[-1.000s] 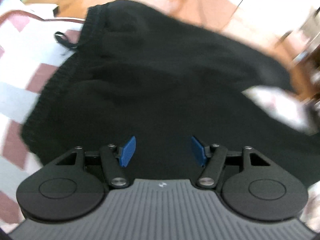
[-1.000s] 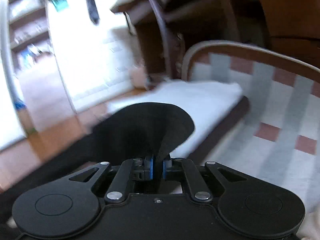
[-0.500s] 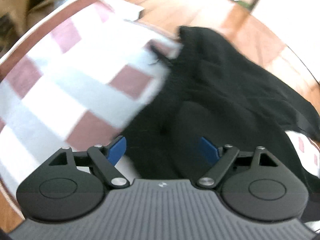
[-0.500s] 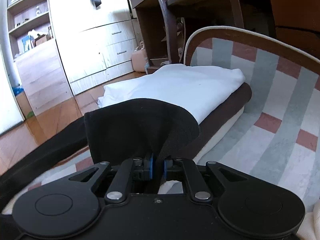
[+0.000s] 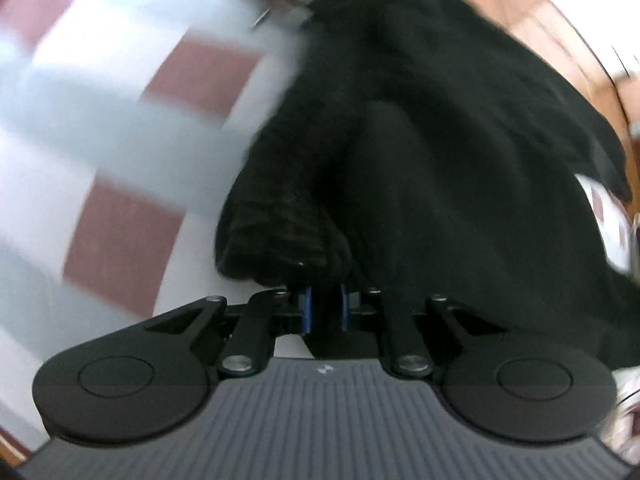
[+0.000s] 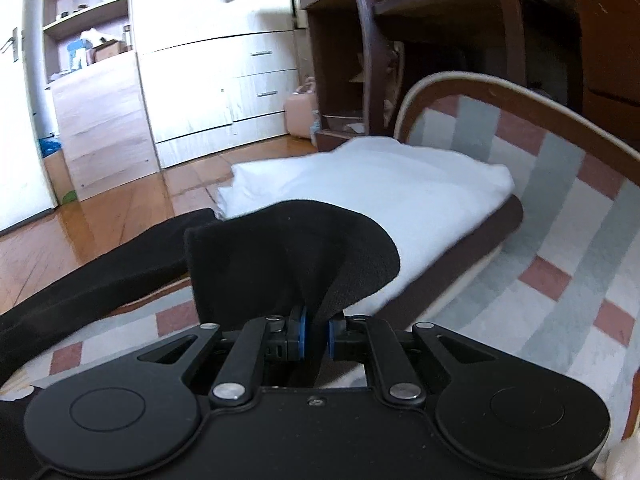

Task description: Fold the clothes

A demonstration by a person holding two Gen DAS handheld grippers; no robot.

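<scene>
A black knit garment (image 5: 440,160) lies across a checked rug (image 5: 120,120) of white, grey and dull red. In the left wrist view its ribbed hem (image 5: 280,232) bunches just ahead of my left gripper (image 5: 325,312), whose jaws are closing with the black fabric pinched between the blue pads. In the right wrist view my right gripper (image 6: 316,334) is shut on another edge of the black garment (image 6: 288,252), which stands up in a fold above the pads. The rest of it trails off to the left over the rug (image 6: 560,220).
A folded white cloth (image 6: 380,176) rests on a brown folded layer (image 6: 472,248) on the rug beyond the right gripper. Wooden floor (image 6: 120,208), pale drawers (image 6: 224,84), a pink case (image 6: 300,114) and dark wooden furniture (image 6: 440,20) stand behind.
My left gripper slid across the black garment to its ribbed hem by the rug and went from wide open to closed on the fabric. The right gripper kept its hold, barely moving.
</scene>
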